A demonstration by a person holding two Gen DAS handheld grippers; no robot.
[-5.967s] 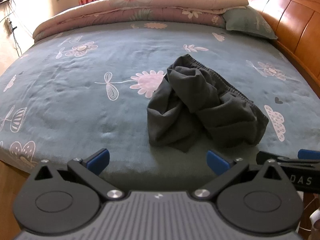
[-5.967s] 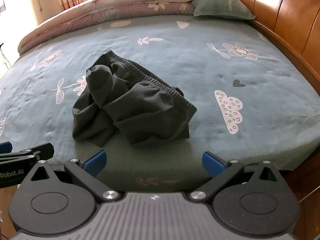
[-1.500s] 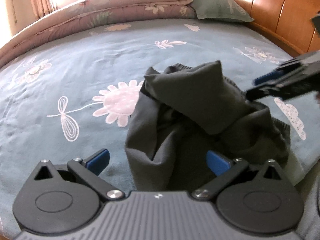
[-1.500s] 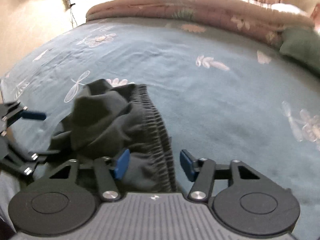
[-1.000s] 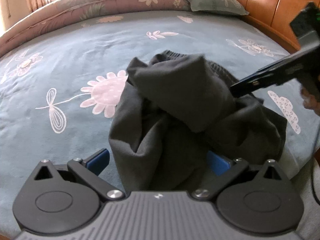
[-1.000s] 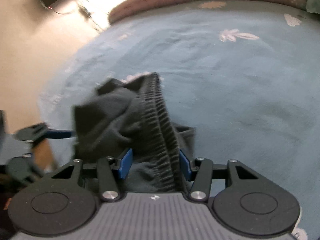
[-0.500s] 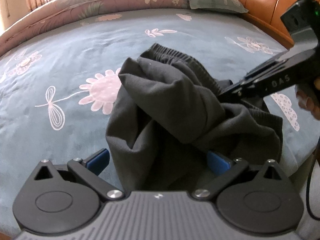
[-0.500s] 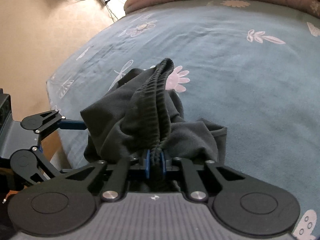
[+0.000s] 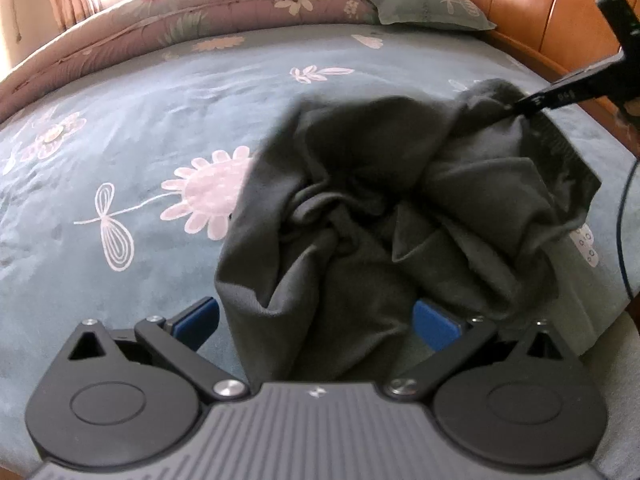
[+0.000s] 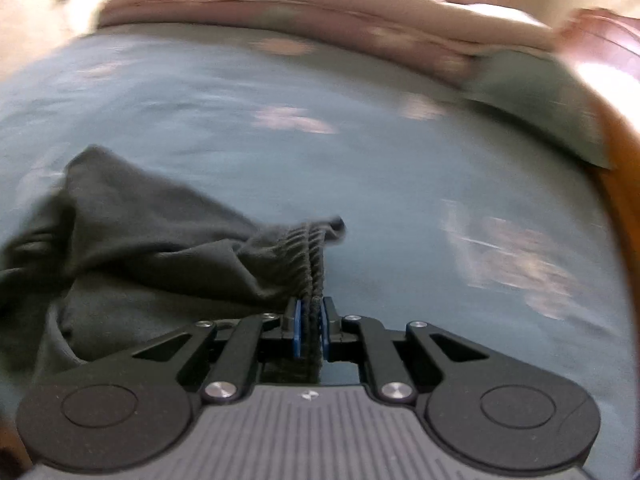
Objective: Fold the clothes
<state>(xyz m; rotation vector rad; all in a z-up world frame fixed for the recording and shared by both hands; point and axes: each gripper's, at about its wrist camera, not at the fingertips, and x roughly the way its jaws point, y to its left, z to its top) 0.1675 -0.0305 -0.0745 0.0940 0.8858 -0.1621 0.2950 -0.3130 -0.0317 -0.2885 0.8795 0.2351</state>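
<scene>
Grey shorts [image 9: 400, 208] — waistband pinched in my right hand-held gripper [image 10: 308, 330]; left hand-held gripper [image 9: 316, 316] spread, cloth between. Risk: the elastic may slip out — bunched fabric drags.

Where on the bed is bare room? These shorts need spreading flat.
Bare sheet runs left of the dark shorts up to the rolled quilt, and beyond them toward the pillow. The near right edge is crowded: bunched cloth, both grippers.
</scene>
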